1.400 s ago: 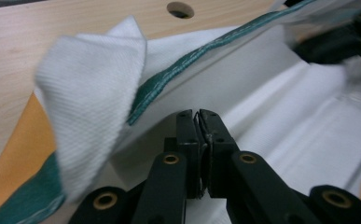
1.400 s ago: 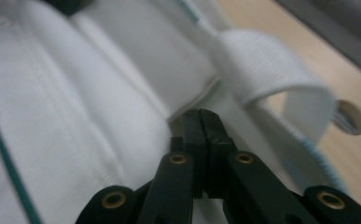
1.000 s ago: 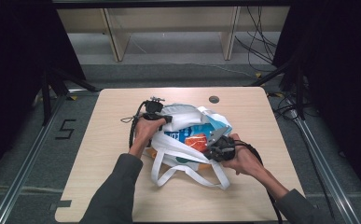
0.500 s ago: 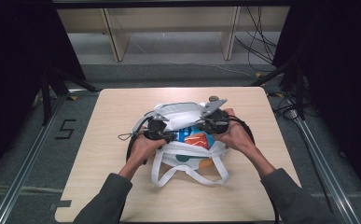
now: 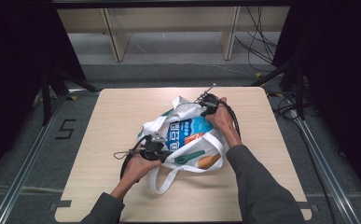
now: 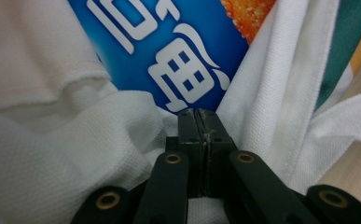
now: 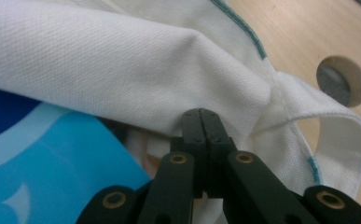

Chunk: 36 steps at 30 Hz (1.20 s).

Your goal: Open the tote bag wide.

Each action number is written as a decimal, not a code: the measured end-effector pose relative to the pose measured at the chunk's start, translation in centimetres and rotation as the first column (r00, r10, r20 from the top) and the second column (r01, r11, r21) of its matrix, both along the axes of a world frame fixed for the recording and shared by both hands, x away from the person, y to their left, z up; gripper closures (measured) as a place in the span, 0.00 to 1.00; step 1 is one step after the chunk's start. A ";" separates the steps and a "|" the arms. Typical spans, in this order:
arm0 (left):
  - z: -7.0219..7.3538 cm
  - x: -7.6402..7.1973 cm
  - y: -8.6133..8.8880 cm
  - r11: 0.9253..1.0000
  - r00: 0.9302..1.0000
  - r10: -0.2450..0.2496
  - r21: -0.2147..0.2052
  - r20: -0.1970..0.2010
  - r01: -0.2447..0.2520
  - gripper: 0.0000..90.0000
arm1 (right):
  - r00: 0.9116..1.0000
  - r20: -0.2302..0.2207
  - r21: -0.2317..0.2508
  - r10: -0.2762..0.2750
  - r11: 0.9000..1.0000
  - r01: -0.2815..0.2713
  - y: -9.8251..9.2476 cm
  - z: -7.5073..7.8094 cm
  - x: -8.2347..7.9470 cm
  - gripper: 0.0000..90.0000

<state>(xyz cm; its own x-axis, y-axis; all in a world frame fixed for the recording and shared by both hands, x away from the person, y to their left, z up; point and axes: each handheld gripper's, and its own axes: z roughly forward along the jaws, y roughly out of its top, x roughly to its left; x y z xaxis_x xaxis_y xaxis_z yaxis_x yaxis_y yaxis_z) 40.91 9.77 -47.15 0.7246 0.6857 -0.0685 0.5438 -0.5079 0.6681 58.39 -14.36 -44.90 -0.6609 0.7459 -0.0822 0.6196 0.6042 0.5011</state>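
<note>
White cloth tote bag [image 5: 187, 140] w/ blue snack packet [image 5: 183, 130] inside: left gripper [image 5: 156, 150] & right gripper [image 5: 205, 105] both clamped on opposite rim edges, mouth spread; judging packing approx. half done.

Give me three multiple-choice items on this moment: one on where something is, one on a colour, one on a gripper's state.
1. Where does the right gripper sit on the white tote bag?
A. at its far edge
B. at its near handles
C. off the bag, on the table

2. What colour is the snack packet showing in the bag's mouth?
A. red
B. blue
C. black

3. How do the left gripper's jaws stand?
A. wide open
B. closed, with bag fabric bunched around the tips
C. closed on the round table hole

Answers:
1 A: the high view shows it at the bag's edge farthest from the person.
2 B: blue with white lettering in the high and left gripper views.
3 B: the left gripper view shows the jaws together amid white cloth.
</note>
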 end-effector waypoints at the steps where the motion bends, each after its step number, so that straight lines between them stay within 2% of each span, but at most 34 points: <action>1: 0.1 0.1 0.1 1.000 1.000 -0.001 -0.004 -0.001 0.001 0.98 | 1.000 -0.006 0.002 0.002 1.000 -0.002 -0.1 0.1 0.1 1.00; 2: 0.3 0.1 0.1 1.000 1.000 0.001 -0.013 -0.010 -0.001 0.98 | 1.000 0.011 -0.018 0.028 0.999 -0.028 0.0 0.6 0.0 1.00; 4: 1.0 0.3 0.3 0.999 1.000 0.019 -0.049 -0.014 -0.020 0.95 | 0.998 0.040 -0.019 0.052 0.999 -0.051 0.0 1.7 -0.6 1.00; 7: 2.9 1.1 0.4 0.997 0.999 0.026 -0.077 0.022 -0.024 0.90 | 0.995 0.078 0.044 0.070 0.996 -0.073 -0.6 3.5 -1.6 1.00; 8: 3.7 1.5 0.3 0.996 0.999 0.034 -0.082 0.033 -0.031 0.90 | 0.991 0.094 0.072 0.100 0.992 -0.107 -0.7 3.9 -2.0 1.00; 9: 4.4 2.1 0.1 0.996 0.999 0.030 -0.087 0.040 -0.026 0.89 | 0.990 0.092 0.091 0.106 0.989 -0.115 -0.6 4.4 -2.8 1.00; 10: 5.1 2.6 -0.1 0.995 0.998 0.041 -0.090 0.051 -0.036 0.89 | 0.986 0.103 0.098 0.130 0.985 -0.140 -0.5 4.8 -3.4 1.00; 12: 6.0 4.1 -0.5 0.996 0.997 0.056 -0.077 0.058 -0.052 0.89 | 0.969 0.135 0.110 0.205 0.969 -0.221 -0.1 5.1 -4.8 1.00; 14: 6.2 5.7 -1.0 0.995 0.996 0.082 -0.064 0.043 -0.079 0.90 | 0.961 0.116 0.114 0.251 0.958 -0.264 0.3 5.1 -6.3 1.00; 15: 6.1 6.5 -1.2 0.994 0.994 0.100 -0.052 0.032 -0.098 0.90 | 0.955 0.115 0.099 0.275 0.953 -0.287 0.4 5.1 -6.8 1.00; 16: 5.8 7.3 -1.4 0.994 0.995 0.104 -0.033 0.009 -0.103 0.90 | 0.954 0.100 0.114 0.284 0.949 -0.294 0.5 4.8 -7.4 1.00; 18: 5.0 8.7 -1.8 0.993 0.993 0.120 0.001 -0.017 -0.120 0.90 | 0.942 0.085 0.097 0.325 0.938 -0.333 0.5 4.3 -8.2 1.00; 19: 4.6 9.3 -1.9 0.991 0.991 0.134 0.022 -0.026 -0.134 0.90 | 0.932 0.089 0.075 0.352 0.930 -0.359 0.5 4.1 -8.4 1.00; 20: 4.1 9.8 -1.8 0.988 0.988 0.151 0.043 -0.040 -0.149 0.90 | 0.937 0.059 0.086 0.344 0.933 -0.348 0.3 3.9 -8.9 1.00; 21: 3.7 10.2 -1.7 0.986 0.986 0.162 0.058 -0.049 -0.159 0.91 | 0.934 0.062 0.082 0.352 0.931 -0.356 0.2 3.7 -9.2 1.00; 22: 3.5 10.6 -1.3 0.983 0.983 0.172 0.082 -0.058 -0.167 0.92 | 0.927 0.064 0.090 0.371 0.923 -0.375 -0.1 3.6 -9.5 1.00; 23: 3.4 10.8 -1.1 0.970 0.982 0.186 0.167 -0.035 -0.178 0.96 | 0.923 0.050 0.088 0.382 0.919 -0.385 -0.4 3.6 -9.9 1.00; 24: 3.2 11.0 -0.7 0.946 0.983 0.185 0.270 0.001 -0.178 0.98 | 0.921 0.051 0.086 0.387 0.917 -0.390 -0.7 3.6 -10.3 1.00; 25: 3.1 11.4 0.2 0.940 0.980 0.199 0.285 -0.012 -0.188 0.99 | 0.916 0.032 0.080 0.400 0.912 -0.402 -1.0 3.5 -10.8 1.00; 26: 3.2 11.8 1.1 0.947 0.972 0.232 0.237 -0.036 -0.217 0.99 | 0.914 -0.001 0.079 0.405 0.912 -0.404 -1.4 3.4 -11.5 1.00; 27: 3.3 12.1 1.8 0.948 0.966 0.254 0.210 -0.045 -0.239 0.99 | 0.903 -0.043 0.075 0.428 0.902 -0.424 -1.7 3.1 -12.3 1.00; 28: 3.2 12.4 2.2 0.948 0.964 0.262 0.203 -0.052 -0.247 0.99 | 0.892 -0.073 0.061 0.446 0.895 -0.443 -2.0 2.5 -13.0 1.00; 29: 3.2 12.5 2.2 0.945 0.962 0.269 0.204 -0.049 -0.254 0.99 | 0.889 -0.088 0.034 0.450 0.893 -0.449 -2.3 1.5 -13.8 1.00; 30: 3.2 12.5 2.2 0.946 0.963 0.265 0.204 -0.050 -0.250 0.99 | 0.888 -0.089 0.043 0.451 0.892 -0.449 -2.6 0.6 -14.3 1.00; 31: 3.3 12.4 2.2 0.945 0.963 0.268 0.208 -0.043 -0.253 0.99 | 0.897 -0.094 0.060 0.432 0.902 -0.428 -2.9 0.3 -14.8 1.00; 32: 3.3 12.4 2.2 0.945 0.963 0.268 0.208 -0.043 -0.253 0.99 | 0.897 -0.094 0.060 0.432 0.902 -0.428 -2.9 0.3 -14.8 1.00; 33: 3.3 12.1 2.0 0.945 0.963 0.267 0.208 -0.039 -0.254 0.99 | 0.903 -0.075 0.078 0.423 0.905 -0.418 -3.2 0.4 -15.0 1.00; 34: 3.6 11.9 1.9 0.946 0.965 0.261 0.209 -0.038 -0.247 0.99 | 0.898 -0.058 0.079 0.436 0.899 -0.431 -3.1 0.4 -14.8 1.00; 35: 4.0 11.7 1.8 0.951 0.968 0.249 0.200 -0.039 -0.236 0.96 | 0.901 -0.021 0.065 0.434 0.900 -0.432 -3.1 0.8 -14.6 1.00; 36: 4.4 11.4 1.8 0.957 0.971 0.235 0.183 -0.040 -0.224 0.93 | 0.904 -0.006 0.078 0.428 0.901 -0.426 -3.0 1.3 -14.5 1.00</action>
<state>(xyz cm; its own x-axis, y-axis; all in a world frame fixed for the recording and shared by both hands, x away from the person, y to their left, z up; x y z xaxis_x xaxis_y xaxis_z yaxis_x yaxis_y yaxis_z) 52.30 11.56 -42.74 0.5447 0.8381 0.0298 0.6959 -0.4716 0.5415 43.86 -17.40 -43.57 -0.9184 0.3951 -0.0196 0.3219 0.7754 0.5432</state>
